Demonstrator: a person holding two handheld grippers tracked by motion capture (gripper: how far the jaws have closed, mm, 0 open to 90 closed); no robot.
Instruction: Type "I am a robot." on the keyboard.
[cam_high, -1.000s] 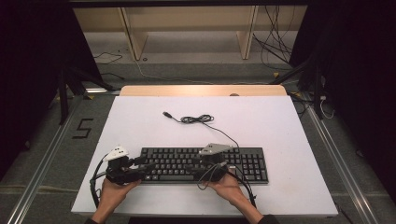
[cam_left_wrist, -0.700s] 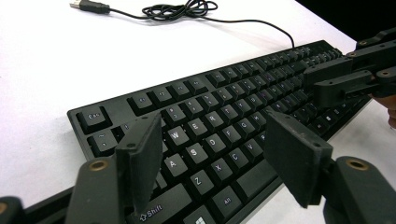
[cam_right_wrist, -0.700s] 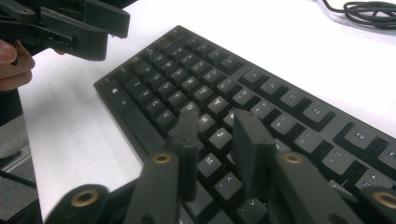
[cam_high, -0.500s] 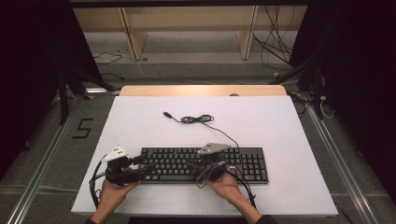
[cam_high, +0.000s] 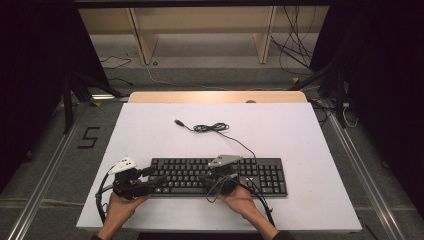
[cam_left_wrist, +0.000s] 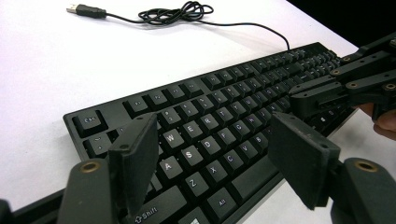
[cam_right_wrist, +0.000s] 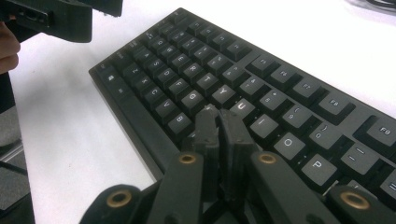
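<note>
A black keyboard (cam_high: 260, 175) (cam_left_wrist: 210, 116) (cam_right_wrist: 280, 93) lies near the front of the white table. Its thin cable (cam_high: 212, 127) (cam_left_wrist: 173, 11) is coiled behind it and ends in a USB plug (cam_high: 178, 122). My left gripper (cam_high: 156, 182) (cam_left_wrist: 212, 123) hovers over the keyboard's left end. It is open, its jaws have just been opening, and nothing is between them. My right gripper (cam_high: 201, 177) (cam_right_wrist: 219, 114) (cam_left_wrist: 303, 95) points at the middle letter keys. It is shut, its jaws having just closed, and it grips nothing.
The white table top (cam_high: 150, 130) has bare room behind and to both sides of the keyboard. A wooden strip (cam_high: 215, 97) runs along its far edge. Beyond it are shelf legs and loose cables on the floor. A "5" mark (cam_high: 89, 137) lies on the floor at left.
The right gripper's jaws have drawn together above the keys. Both hands stay about where they were.
</note>
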